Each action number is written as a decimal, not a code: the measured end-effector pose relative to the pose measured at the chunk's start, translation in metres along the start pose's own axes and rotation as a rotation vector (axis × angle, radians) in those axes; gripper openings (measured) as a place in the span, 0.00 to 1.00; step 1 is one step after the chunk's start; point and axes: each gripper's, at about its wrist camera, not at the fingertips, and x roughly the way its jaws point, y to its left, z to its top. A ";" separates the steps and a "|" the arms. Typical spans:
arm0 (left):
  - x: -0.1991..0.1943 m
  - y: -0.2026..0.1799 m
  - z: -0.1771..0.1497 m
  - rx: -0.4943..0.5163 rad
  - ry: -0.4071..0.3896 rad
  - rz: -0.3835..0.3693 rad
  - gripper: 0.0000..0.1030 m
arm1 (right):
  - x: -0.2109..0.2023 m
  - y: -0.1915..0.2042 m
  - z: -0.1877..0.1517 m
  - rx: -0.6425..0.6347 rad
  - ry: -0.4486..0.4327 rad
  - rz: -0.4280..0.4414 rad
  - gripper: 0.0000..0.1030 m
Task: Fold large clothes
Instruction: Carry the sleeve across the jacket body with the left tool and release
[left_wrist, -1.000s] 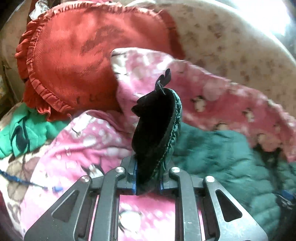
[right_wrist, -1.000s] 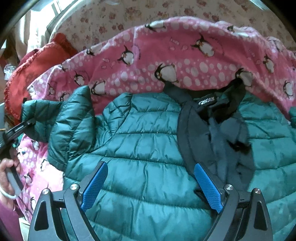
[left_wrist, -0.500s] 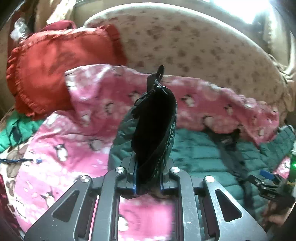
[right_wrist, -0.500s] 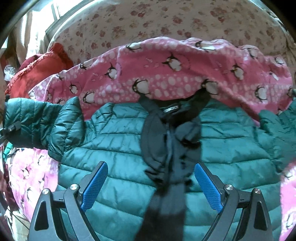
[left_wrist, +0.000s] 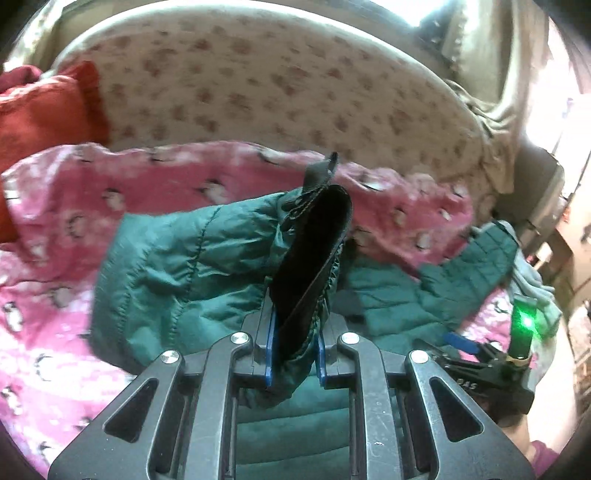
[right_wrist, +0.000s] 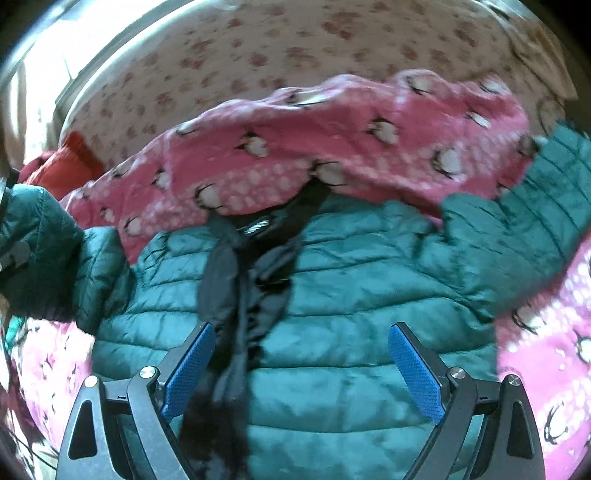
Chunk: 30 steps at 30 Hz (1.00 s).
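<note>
A teal quilted puffer jacket lies spread on a pink penguin blanket, its black lining and collar showing down the middle. My left gripper is shut on the jacket's left sleeve cuff, black inside, and holds the sleeve lifted over the jacket body. My right gripper hovers open over the jacket's lower body with nothing between its blue pads. The right sleeve lies stretched out to the right. The right gripper also shows low at the right of the left wrist view.
A floral-patterned headboard curves behind the blanket. A red ruffled cushion sits at the back left. Curtains and bright window light are at the far right. A hand shows at the lower right edge.
My left gripper has carried the sleeve cuff rightward and up, from over the red cushion to above the jacket body. My right gripper has shifted right, so the black lining now lies left of centre.
</note>
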 end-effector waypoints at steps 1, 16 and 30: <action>0.007 -0.008 -0.001 0.003 0.009 -0.014 0.15 | 0.000 -0.005 0.000 0.008 0.000 -0.006 0.91; 0.107 -0.048 -0.034 -0.110 0.200 -0.238 0.44 | 0.015 -0.055 -0.007 0.152 0.045 0.017 0.91; 0.001 0.049 -0.045 -0.037 -0.019 0.173 0.68 | 0.019 -0.051 -0.002 0.270 0.074 0.163 0.91</action>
